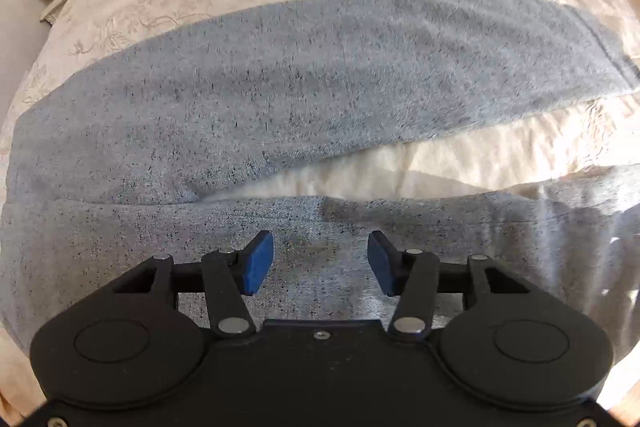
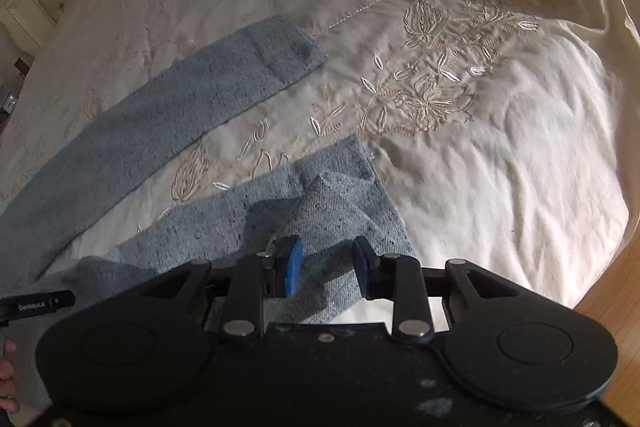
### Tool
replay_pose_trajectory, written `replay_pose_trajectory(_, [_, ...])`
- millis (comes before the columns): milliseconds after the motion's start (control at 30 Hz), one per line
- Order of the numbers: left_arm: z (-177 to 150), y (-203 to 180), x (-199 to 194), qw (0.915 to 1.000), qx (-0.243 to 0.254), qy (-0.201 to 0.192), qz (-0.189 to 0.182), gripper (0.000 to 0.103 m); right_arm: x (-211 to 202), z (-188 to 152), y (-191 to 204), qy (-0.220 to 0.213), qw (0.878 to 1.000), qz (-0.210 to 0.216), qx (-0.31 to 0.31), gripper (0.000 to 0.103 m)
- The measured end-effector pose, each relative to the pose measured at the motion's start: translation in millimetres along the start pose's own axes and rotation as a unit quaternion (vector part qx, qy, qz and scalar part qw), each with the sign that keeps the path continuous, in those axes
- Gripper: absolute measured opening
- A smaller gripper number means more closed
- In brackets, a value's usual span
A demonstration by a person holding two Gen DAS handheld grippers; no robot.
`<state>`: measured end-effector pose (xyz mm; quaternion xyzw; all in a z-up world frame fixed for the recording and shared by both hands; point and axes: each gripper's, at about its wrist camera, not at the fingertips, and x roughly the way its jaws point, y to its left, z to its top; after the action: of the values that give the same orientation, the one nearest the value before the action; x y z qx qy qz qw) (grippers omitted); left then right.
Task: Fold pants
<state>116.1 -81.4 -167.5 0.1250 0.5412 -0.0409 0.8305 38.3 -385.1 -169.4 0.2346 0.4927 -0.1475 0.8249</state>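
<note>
Pants [image 1: 280, 99] lay flat on bedspread [image 2: 500, 155], legs apart. I held left gripper [image 1: 320, 263] spread above near leg, nothing pinched. Right gripper [image 2: 326, 265] spread over rumpled cuff [image 2: 336, 195], pads clear. Risk judged: pinching bedspread with cuff; cause, soft cloth underneath.

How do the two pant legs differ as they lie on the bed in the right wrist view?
The far leg lies flat and smooth, with its cuff squared off; the near leg is rumpled, its cuff end bunched into a raised fold. The far leg lies clear of the right gripper; the near leg sits right under its open jaws. Both are the same speckled grey knit, spread apart in a V on the cream bedspread.
</note>
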Motion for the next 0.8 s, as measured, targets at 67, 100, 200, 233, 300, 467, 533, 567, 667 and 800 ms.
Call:
replay_pose_trajectory(67, [-0.7,-7.5,-10.6,0.9996,0.003,-0.011,-0.026,0.058,-3.8,5.5,-1.2,-0.009,1.0,0.003,0.003,0.031])
replay_pose_trajectory(100, [-2.7,-12.8,-12.3,0.9991,0.01,-0.012,-0.04,0.058,-5.9,5.0,-2.6,-0.012,1.0,0.002,0.004,0.031])
replay_pose_trajectory(200, [-5.3,-40.2,1.7,0.9971,0.047,0.01,-0.058,0.058,-12.0,-3.5,-12.0,-0.009,1.0,0.0,0.022,0.031])
replay_pose_trajectory(233, [-5.8,-47.5,8.9,0.997,0.056,0.016,-0.051,0.058,-15.5,-7.4,-17.8,-0.004,1.0,-0.002,0.03,0.031])
replay_pose_trajectory(300, [-7.8,-56.7,26.6,0.9969,0.062,0.038,-0.031,0.06,-18.9,-15.6,-24.2,0.002,0.999,-0.007,0.036,0.031])
replay_pose_trajectory(467, [-2.3,-53.3,40.7,0.9978,0.019,0.059,-0.025,0.063,-19.3,-38.3,-42.1,0.032,0.997,-0.037,0.056,0.032])
replay_pose_trajectory(533, [-0.8,-53.4,41.5,0.9976,0.024,0.06,-0.024,0.063,-21.8,-46.7,-48.6,0.038,0.996,-0.041,0.066,0.033])
replay_pose_trajectory(567, [-1.0,-54.0,41.4,0.9976,0.029,0.059,-0.023,0.063,-23.1,-49.5,-50.7,0.039,0.996,-0.039,0.07,0.033])
replay_pose_trajectory(667, [-1.9,-55.8,39.8,0.9976,0.038,0.055,-0.02,0.063,-29.0,-58.7,-57.8,0.032,0.995,-0.009,0.099,0.033])
replay_pose_trajectory(800, [-2.7,-61.7,37.3,0.9978,0.038,0.054,-0.012,0.063,-26.4,-58.1,-57.7,0.013,0.99,0.025,0.137,0.034])
